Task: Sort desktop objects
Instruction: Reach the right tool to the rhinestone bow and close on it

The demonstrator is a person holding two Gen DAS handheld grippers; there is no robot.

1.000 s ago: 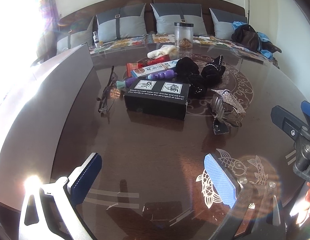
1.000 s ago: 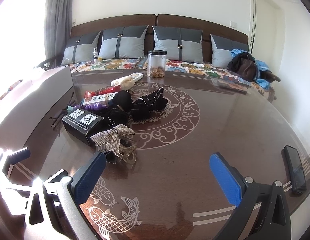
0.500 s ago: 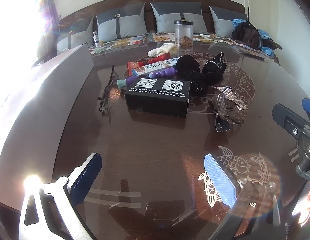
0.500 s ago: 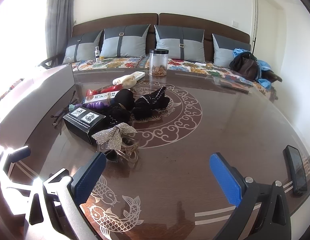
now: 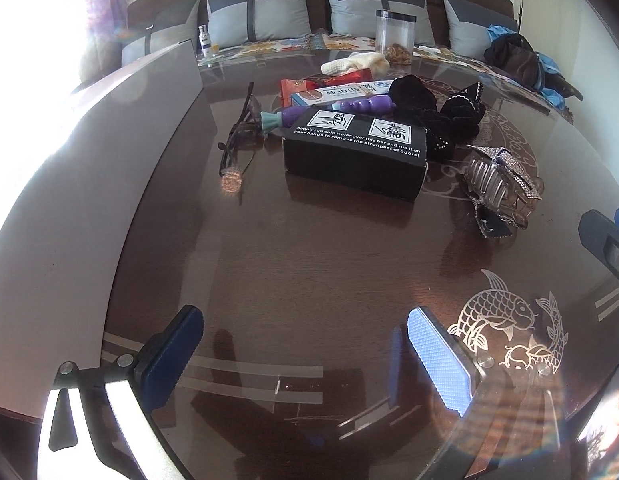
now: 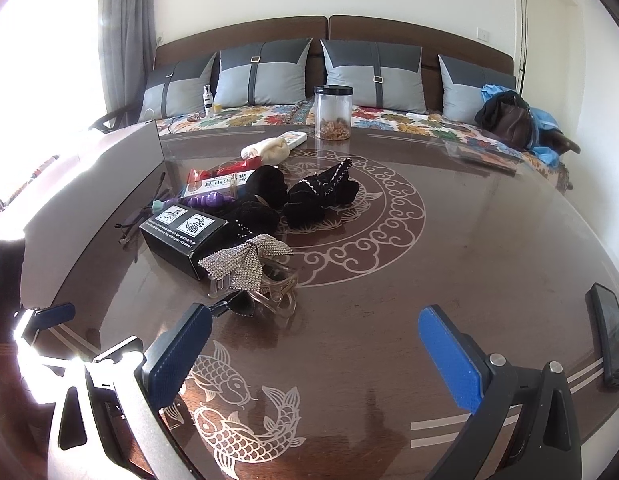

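sorting looks unstarted: box point(image 5: 353, 156), clip point(image 6: 253, 276) and black cloths point(image 6: 293, 196) lie heaped on the surface point(image 6: 449, 272), left gripper point(image 5: 305, 344) and right gripper point(image 6: 313, 356) both released, empty.

i've brought both my left tongs point(image 5: 301, 350) and right tongs point(image 6: 313, 354) closer to the black printed cardboard box point(image 5: 355, 152), jaws unchanged.
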